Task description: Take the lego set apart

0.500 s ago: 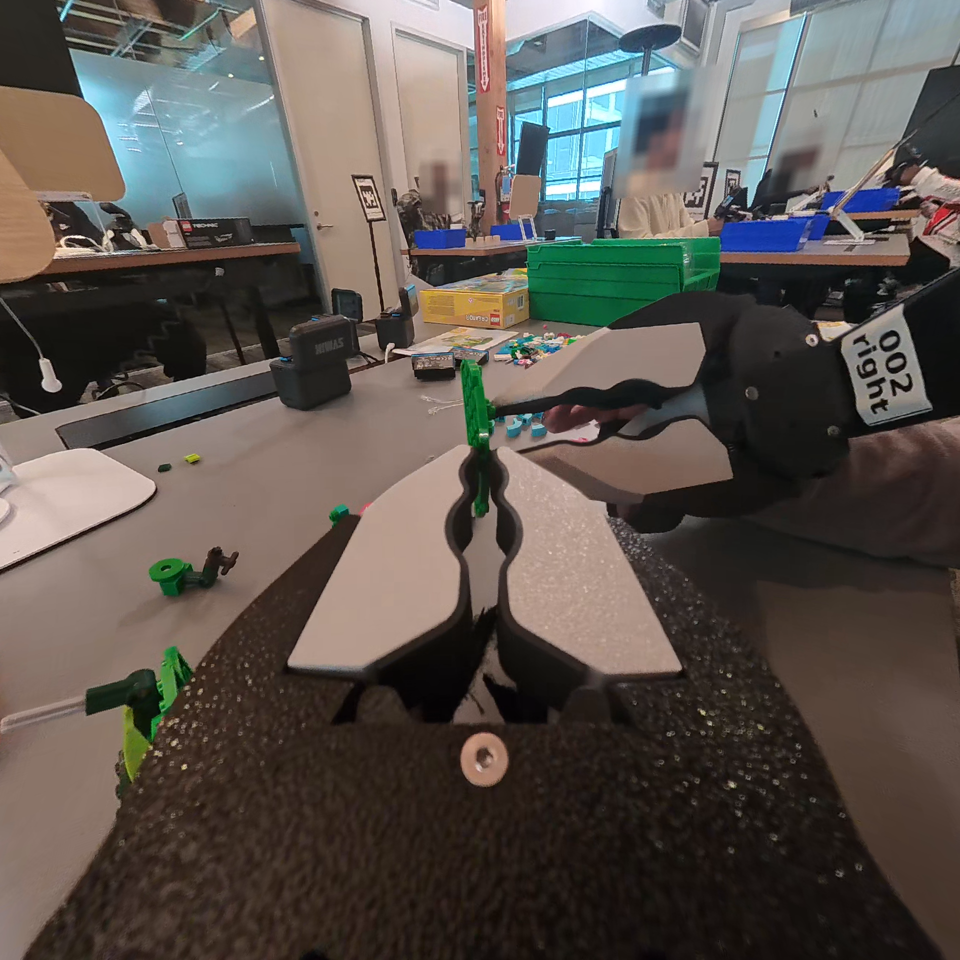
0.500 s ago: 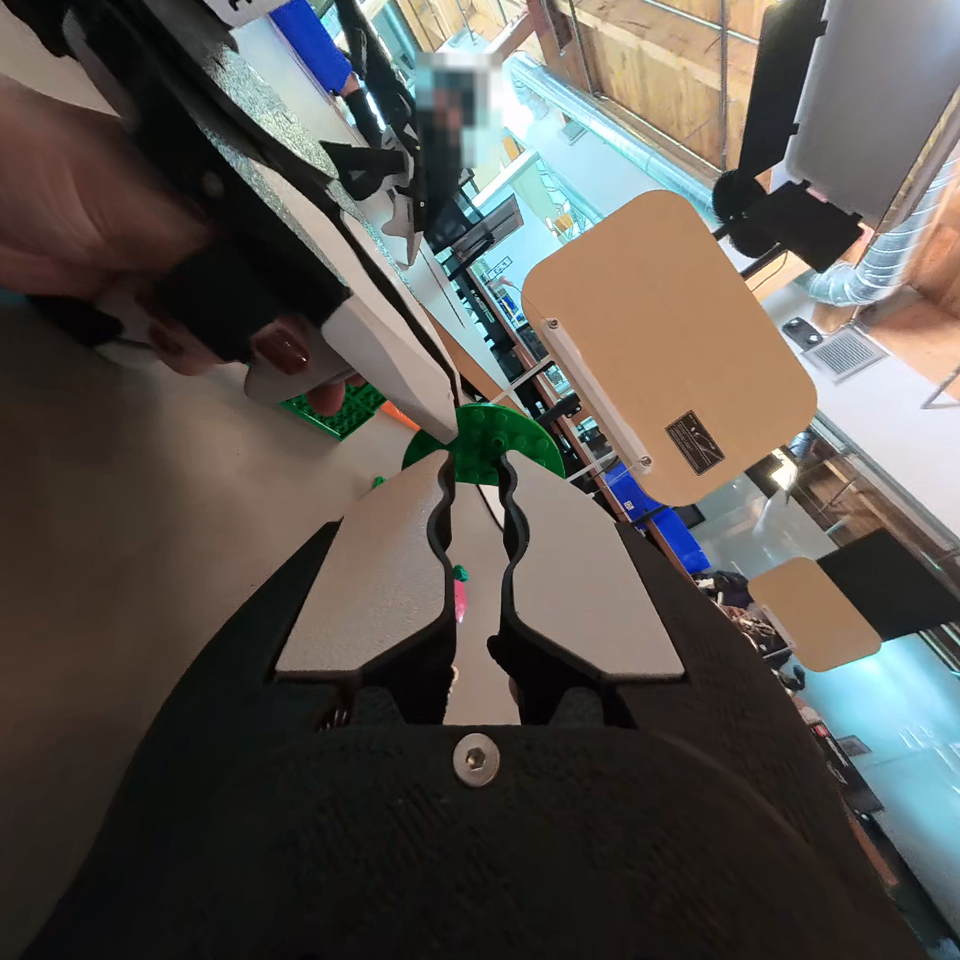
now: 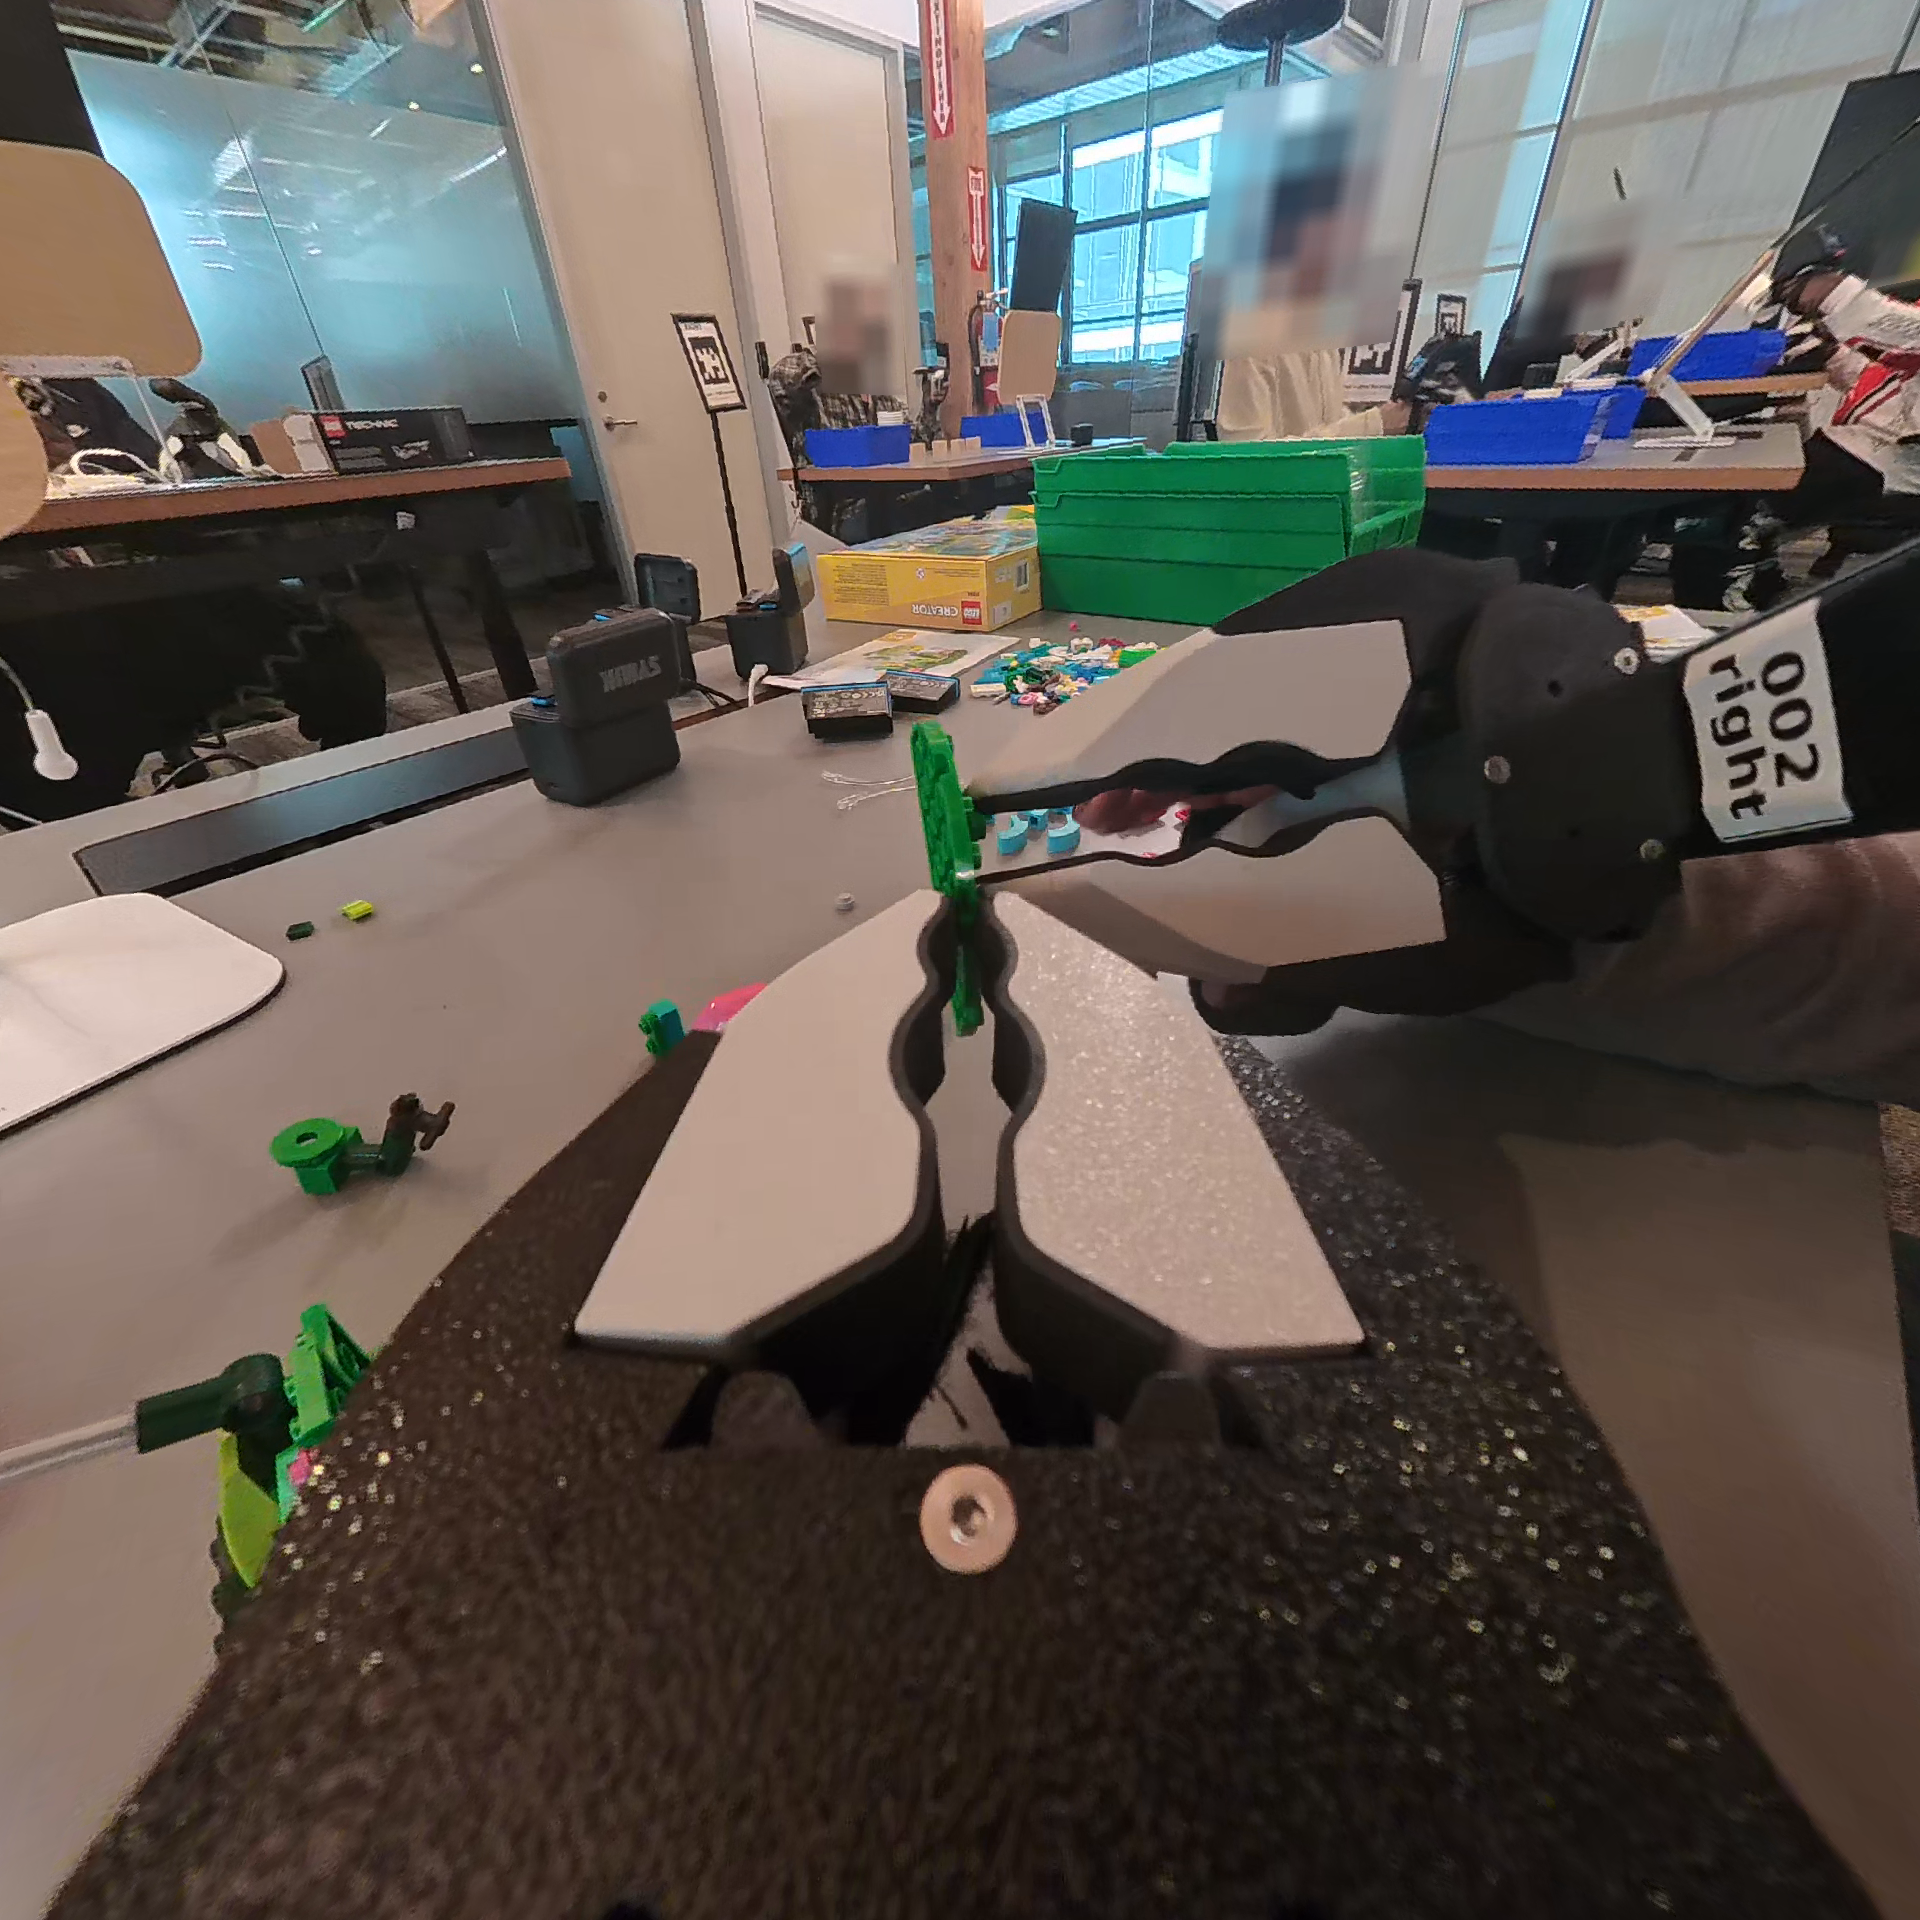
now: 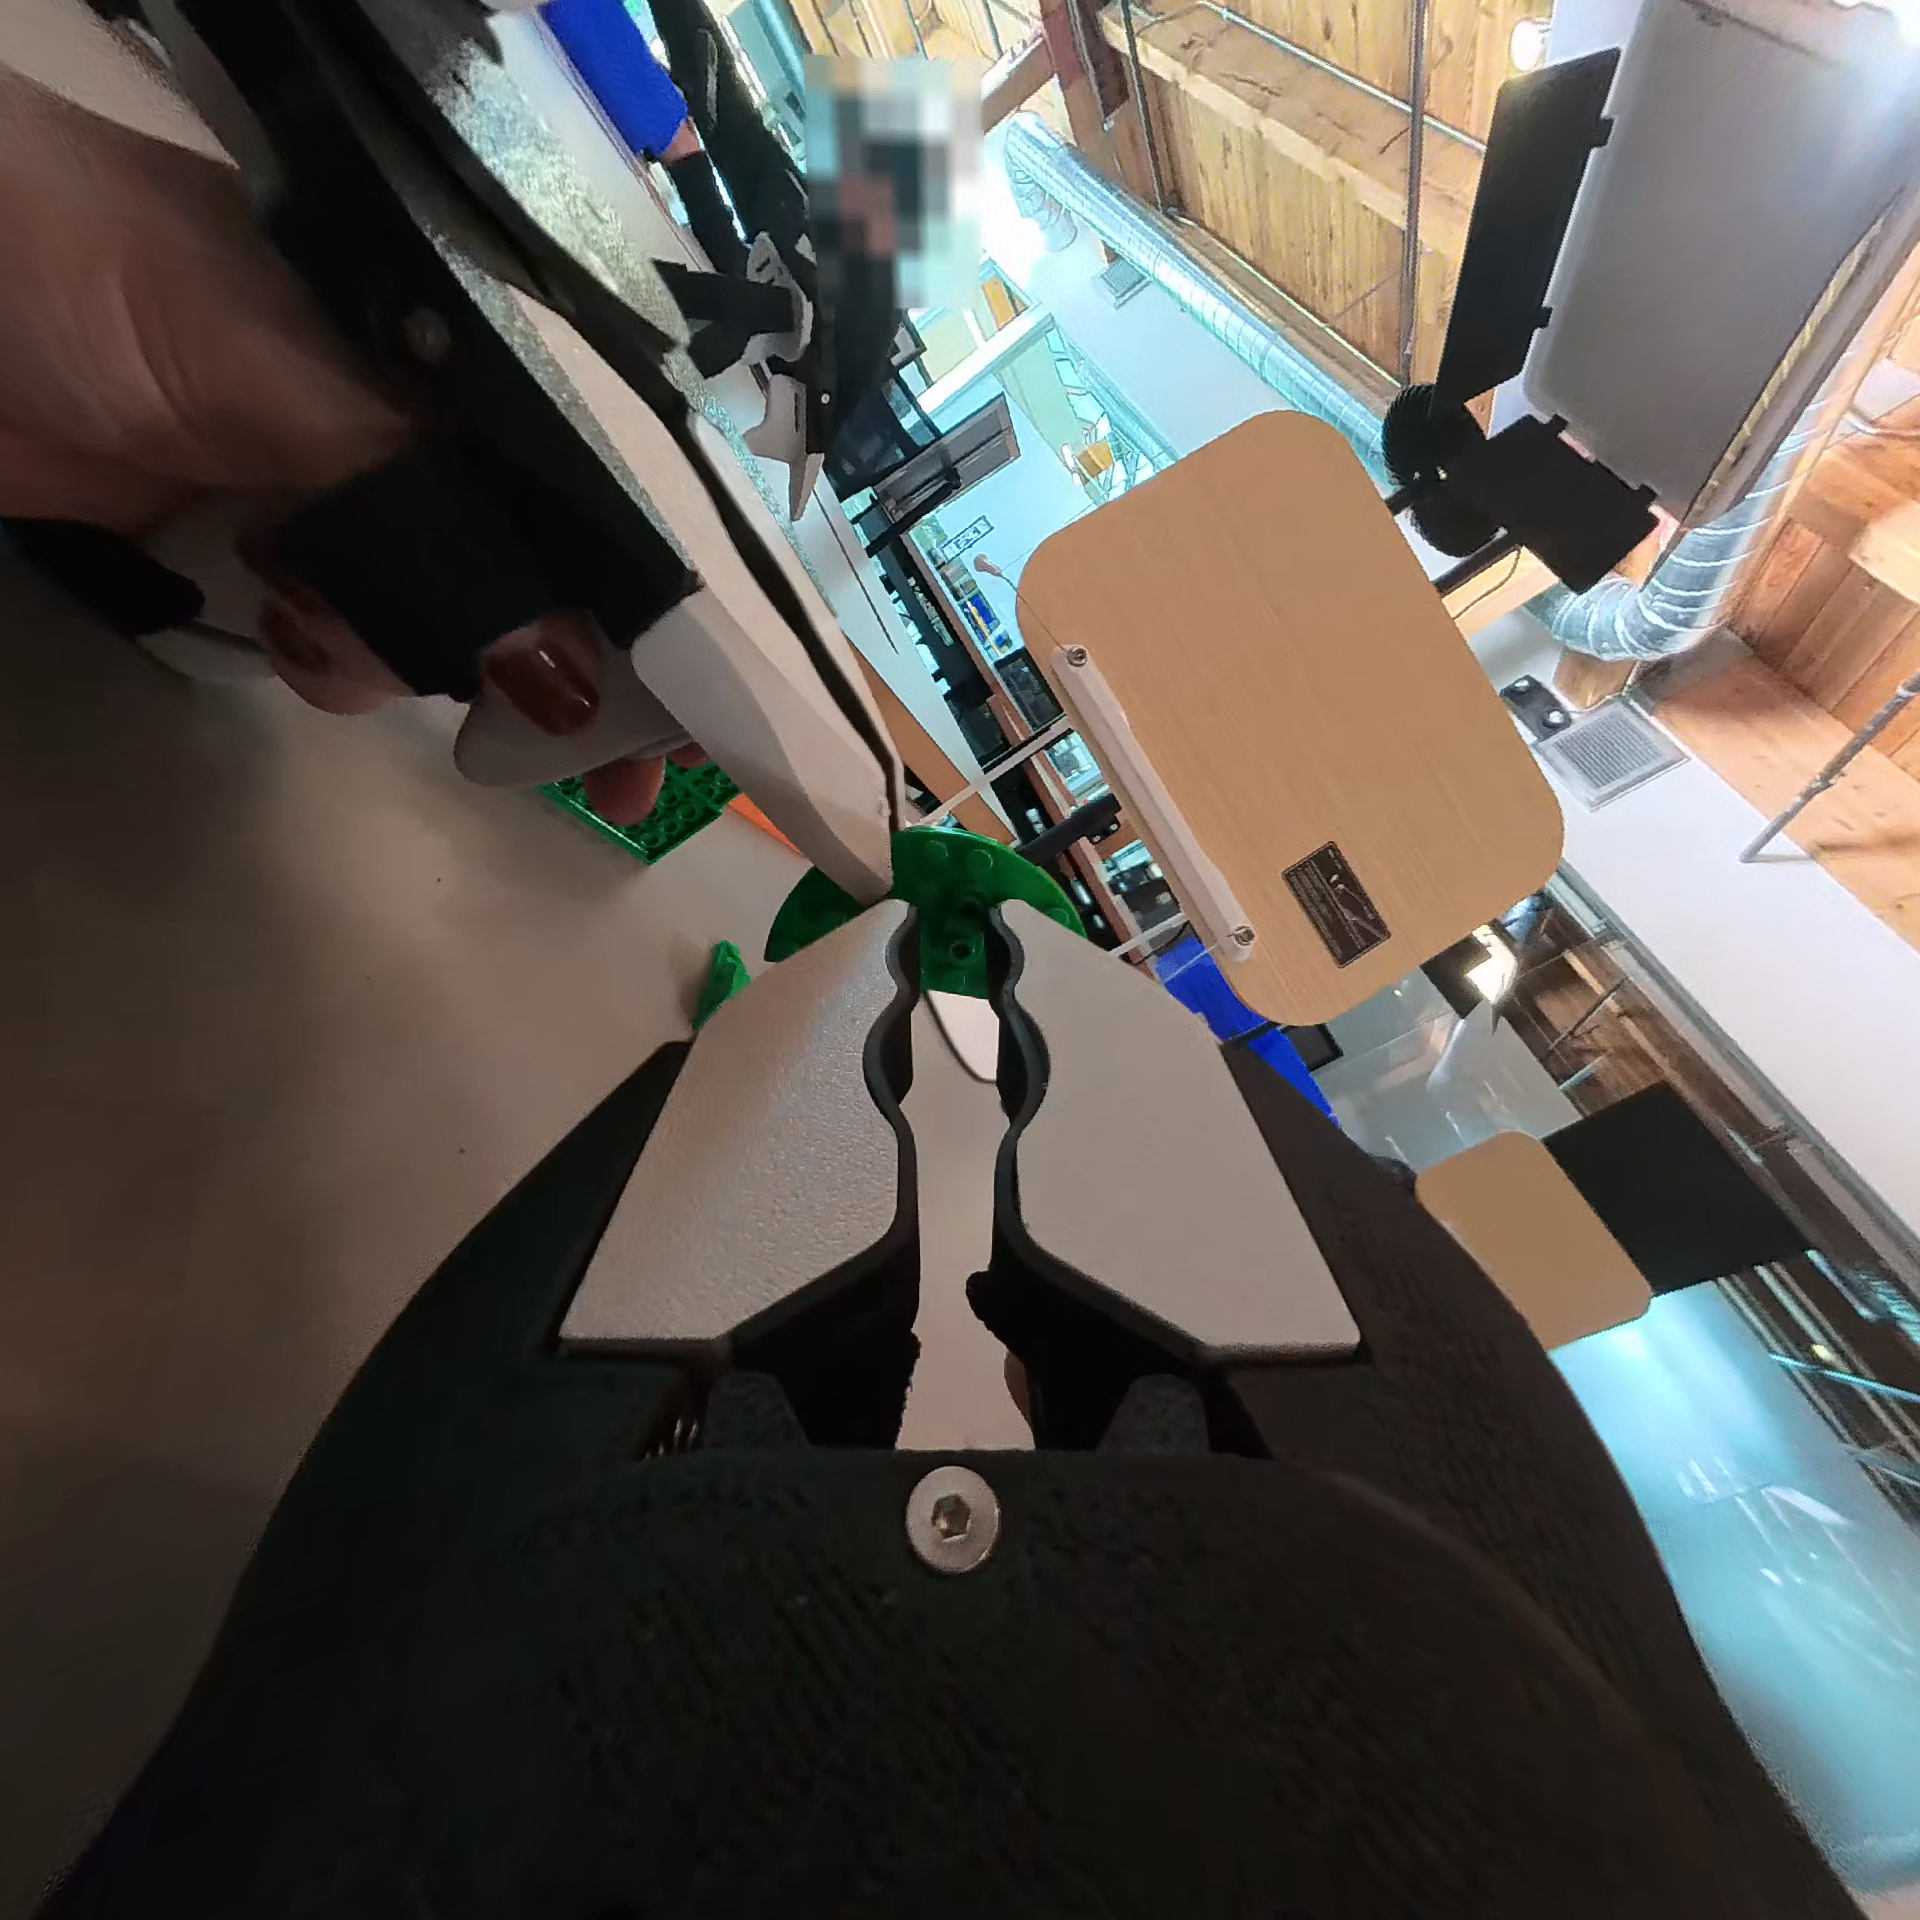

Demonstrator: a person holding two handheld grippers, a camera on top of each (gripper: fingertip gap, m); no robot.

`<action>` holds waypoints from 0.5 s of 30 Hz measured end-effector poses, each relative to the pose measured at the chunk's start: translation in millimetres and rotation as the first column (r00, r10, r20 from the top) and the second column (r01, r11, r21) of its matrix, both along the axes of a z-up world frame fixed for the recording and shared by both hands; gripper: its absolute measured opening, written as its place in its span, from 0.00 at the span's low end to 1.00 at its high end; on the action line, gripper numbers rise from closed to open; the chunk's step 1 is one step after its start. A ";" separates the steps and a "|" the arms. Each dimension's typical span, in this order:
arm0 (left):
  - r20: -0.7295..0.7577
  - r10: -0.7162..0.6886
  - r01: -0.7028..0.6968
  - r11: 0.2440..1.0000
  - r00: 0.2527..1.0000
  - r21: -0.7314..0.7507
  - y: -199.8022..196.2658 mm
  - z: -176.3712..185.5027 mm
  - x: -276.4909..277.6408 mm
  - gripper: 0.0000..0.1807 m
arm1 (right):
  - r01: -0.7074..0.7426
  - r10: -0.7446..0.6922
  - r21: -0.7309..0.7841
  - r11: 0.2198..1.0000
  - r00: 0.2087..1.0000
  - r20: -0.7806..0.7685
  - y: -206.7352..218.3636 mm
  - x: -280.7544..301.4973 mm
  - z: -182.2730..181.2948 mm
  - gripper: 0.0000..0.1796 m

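Two grippers brace a round green plate [image 3: 943, 810] on edge above the worktop [image 3: 499, 997].
The left gripper [image 3: 961, 935] clamps its near rim; the right gripper [image 4: 951, 920] pinches something at its face, likely to pry it off.

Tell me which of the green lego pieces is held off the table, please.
The round green plate, standing on edge. The left gripper and right gripper both pinch it, while the green ring piece and small green brick lie on the table.
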State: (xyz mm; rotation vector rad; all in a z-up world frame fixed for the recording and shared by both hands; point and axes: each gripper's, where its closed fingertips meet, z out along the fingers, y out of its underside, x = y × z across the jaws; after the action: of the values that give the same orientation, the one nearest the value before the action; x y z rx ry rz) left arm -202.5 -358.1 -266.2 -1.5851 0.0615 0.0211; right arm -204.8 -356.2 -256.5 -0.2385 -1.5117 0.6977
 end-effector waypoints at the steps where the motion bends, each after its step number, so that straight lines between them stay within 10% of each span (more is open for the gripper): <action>1: 0.000 -0.003 0.003 1.000 1.000 -0.002 0.1 -0.3 0.4 0.02 | 0.006 -0.006 0.018 1.000 1.000 -0.008 0.4 0.1 -0.1 0.05; 15: -0.016 -0.003 0.002 0.999 1.000 -0.034 1.7 -4.5 1.8 0.02 | 0.005 -0.004 0.072 0.997 1.000 -0.014 2.3 2.1 -3.0 0.05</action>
State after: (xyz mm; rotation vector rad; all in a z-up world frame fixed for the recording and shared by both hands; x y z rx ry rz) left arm -200.7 -356.4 -270.7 -1.6193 0.0764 0.0309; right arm -202.7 -353.9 -259.4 -0.1821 -1.5198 0.6390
